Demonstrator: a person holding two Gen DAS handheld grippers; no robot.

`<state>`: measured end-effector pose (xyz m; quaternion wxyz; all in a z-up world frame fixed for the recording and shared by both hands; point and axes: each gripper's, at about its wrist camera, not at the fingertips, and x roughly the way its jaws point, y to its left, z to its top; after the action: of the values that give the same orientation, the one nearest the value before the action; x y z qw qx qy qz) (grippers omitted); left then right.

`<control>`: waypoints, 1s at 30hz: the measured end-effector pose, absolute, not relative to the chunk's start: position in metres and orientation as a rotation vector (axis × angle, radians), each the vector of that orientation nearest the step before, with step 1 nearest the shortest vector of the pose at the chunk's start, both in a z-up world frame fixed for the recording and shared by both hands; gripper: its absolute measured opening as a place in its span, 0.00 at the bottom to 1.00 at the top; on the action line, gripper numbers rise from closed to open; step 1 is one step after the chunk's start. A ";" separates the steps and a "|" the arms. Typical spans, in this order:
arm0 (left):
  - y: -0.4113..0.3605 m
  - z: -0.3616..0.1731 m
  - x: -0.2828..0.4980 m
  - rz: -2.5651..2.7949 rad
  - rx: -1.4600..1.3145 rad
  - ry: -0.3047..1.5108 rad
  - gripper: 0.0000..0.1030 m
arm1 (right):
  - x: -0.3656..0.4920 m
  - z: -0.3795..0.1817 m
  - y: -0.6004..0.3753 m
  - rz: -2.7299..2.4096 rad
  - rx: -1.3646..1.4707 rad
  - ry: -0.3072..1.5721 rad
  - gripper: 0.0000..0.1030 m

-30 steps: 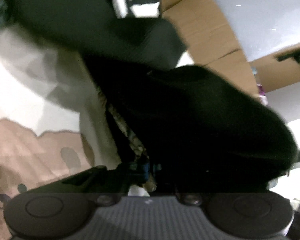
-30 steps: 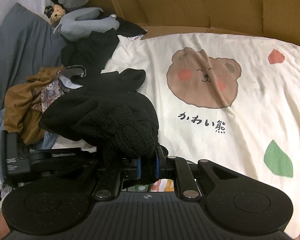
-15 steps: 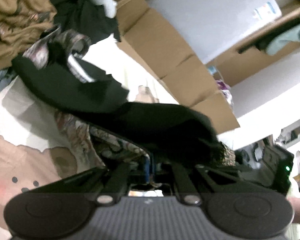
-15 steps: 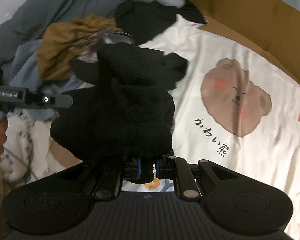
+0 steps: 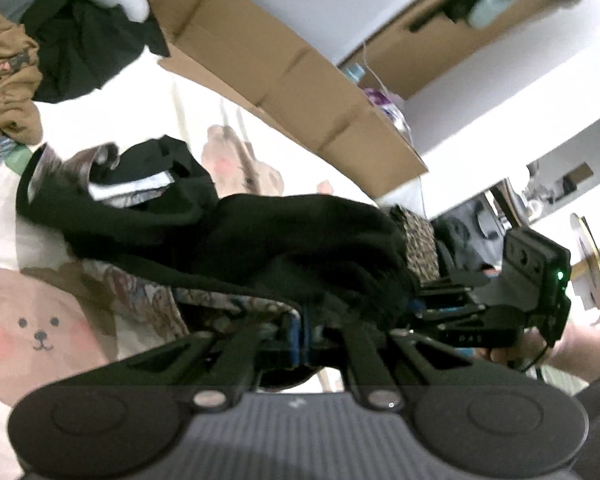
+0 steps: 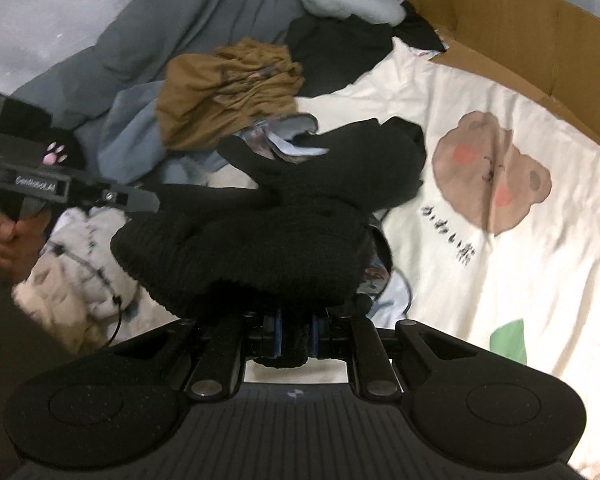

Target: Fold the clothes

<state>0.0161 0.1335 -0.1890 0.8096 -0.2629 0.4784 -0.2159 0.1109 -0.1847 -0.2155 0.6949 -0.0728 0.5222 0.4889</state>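
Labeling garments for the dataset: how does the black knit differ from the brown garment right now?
The black knit is held up, clamped in both the right gripper and the left gripper; the brown garment lies untouched in the pile. The black knit looks thick and ribbed, the brown garment thin and wrinkled. Both are unfolded.

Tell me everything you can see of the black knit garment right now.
The black knit garment looks thick, ribbed and wool-like. It is bunched and draped, not flat. The right gripper and the left gripper are both clamped on it. Its far end trails toward the clothes pile, above the bear-print sheet.
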 end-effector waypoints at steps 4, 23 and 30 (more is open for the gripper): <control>0.125 -0.179 0.011 -0.510 -0.527 1.057 0.03 | 0.105 -0.198 -0.198 1.147 -0.155 1.206 0.12; 0.113 -0.199 0.091 -0.489 -0.466 1.014 0.03 | 0.160 -0.225 -0.203 1.037 -0.039 1.189 0.14; 0.114 -0.243 0.151 -0.444 -0.445 1.029 0.03 | 0.190 -0.272 -0.199 0.924 -0.012 1.101 0.20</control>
<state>0.1515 0.1137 -0.2433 0.8237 -0.2095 0.4838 -0.2088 0.1899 -0.1985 -0.2718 0.7527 -0.0055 0.5042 0.4233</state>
